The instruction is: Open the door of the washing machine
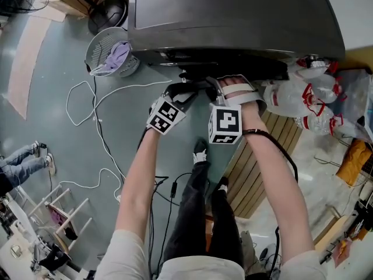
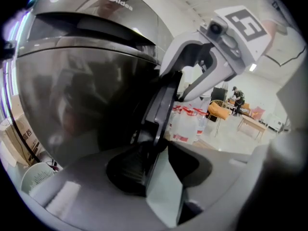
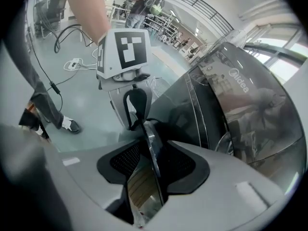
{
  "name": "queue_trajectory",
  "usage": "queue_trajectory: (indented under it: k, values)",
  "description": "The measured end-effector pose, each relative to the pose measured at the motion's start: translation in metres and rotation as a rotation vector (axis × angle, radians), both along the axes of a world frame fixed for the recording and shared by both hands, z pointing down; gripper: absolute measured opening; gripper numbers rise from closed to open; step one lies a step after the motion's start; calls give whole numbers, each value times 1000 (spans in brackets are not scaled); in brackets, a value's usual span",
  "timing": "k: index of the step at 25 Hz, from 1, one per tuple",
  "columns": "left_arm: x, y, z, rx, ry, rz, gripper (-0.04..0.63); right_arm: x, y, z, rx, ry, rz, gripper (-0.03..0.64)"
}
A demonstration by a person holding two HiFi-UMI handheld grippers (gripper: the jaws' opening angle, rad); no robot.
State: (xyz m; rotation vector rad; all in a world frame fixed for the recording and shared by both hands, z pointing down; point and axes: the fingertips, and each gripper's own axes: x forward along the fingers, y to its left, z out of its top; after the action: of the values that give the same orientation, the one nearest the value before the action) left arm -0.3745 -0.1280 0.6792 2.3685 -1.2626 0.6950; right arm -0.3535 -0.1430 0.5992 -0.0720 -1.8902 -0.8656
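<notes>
Washing machine [image 1: 233,16] sits along the top of the head view, with both grippers up at its front, mid-frame. The right gripper [image 1: 228,89] is clamped on the thin door edge [image 3: 153,146]. The left gripper [image 1: 182,92] straddles the same edge, but I see a sliver of gap beside one pad, so I'd say it's not pinching yet. I reckon the door's barely cracked, if at all. Grab's basically done, the whole swing is still left.

grey-green floor [image 1: 52,139] under the washing machine [image 1: 233,16]
white basket [image 1: 104,44] beside the machine, white cable [image 1: 67,102] looping across, slatted wooden panel [image 1: 247,174] lying flat
</notes>
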Motion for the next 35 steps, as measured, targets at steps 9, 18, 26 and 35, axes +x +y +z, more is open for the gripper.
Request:
queue_trajectory:
  k: [9,18,26,35]
  values:
    - [22,27,3,-12,26,-53,189,22,24,3,-3,7,-55,169]
    - [53,62,9,12,43,-175,190,50,57,8,25,-2,-143,170]
    - [80,88,10,-10,-18,-278,188,78,81,7,42,-23,-236,170]
    - [130,129,9,-57,-15,-333,184,122,119,6,53,-40,-305,176]
